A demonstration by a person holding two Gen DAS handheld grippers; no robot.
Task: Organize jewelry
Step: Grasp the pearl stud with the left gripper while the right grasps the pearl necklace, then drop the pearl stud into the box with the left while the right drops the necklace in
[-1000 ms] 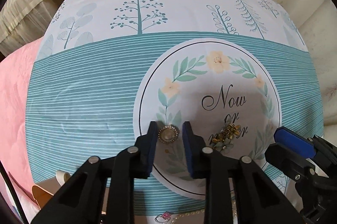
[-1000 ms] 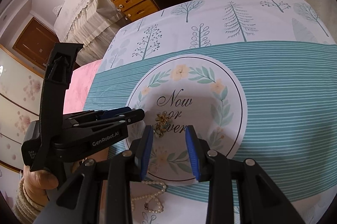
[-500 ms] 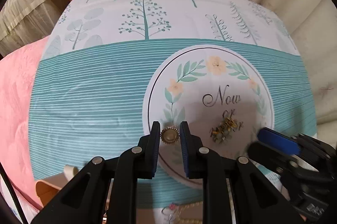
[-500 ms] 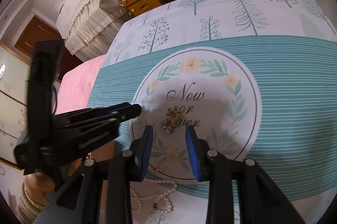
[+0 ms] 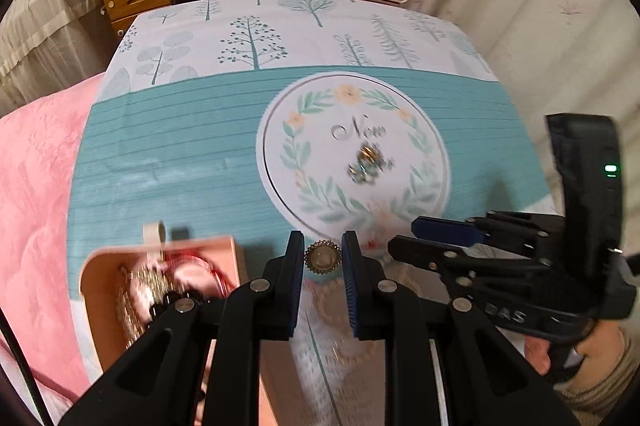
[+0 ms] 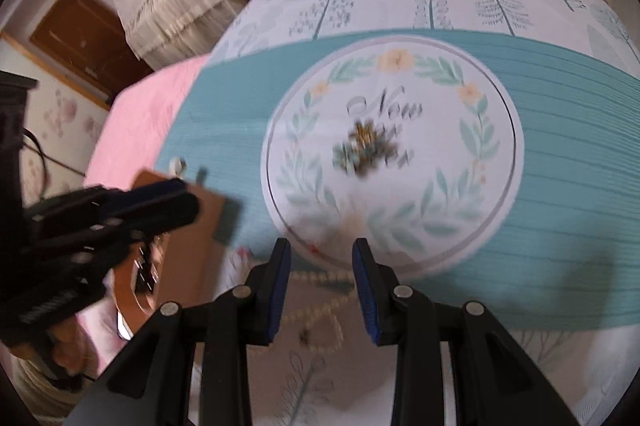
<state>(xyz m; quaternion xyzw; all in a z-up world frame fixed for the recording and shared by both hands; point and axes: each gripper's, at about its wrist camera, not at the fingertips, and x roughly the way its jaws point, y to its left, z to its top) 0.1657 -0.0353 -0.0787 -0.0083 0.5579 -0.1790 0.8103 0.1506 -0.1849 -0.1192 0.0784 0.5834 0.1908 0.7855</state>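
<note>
On the bed, over the teal striped bedspread (image 5: 168, 145), the left gripper (image 5: 322, 258) is clamped on a round pearl brooch (image 5: 322, 258), held clear of the cloth by its gold rim. A pink open box (image 5: 168, 290) sits at about eight o'clock from the brooch in the left wrist view, already holding chains and a red bangle. The right gripper (image 6: 322, 266) hangs with its jaws apart and nothing between them, above a pearl necklace (image 6: 320, 310) lying on the white edge of the cloth.

The grip is narrow and on a hard, smooth rim, so the brooch could twist or slip out on its way to the box; a quick swing or a bump against the box wall would be the likely cause. If dropped on the soft bedspread it might roll under the grippers, which stand near one another and could also knock together.

Counted: two grippers, one brooch in hand, one gold and green cluster (image 5: 368, 161) resting at twelve o'clock on the printed circle, one pearl necklace, one box. The pieces inside the box are too blurred to count.
</note>
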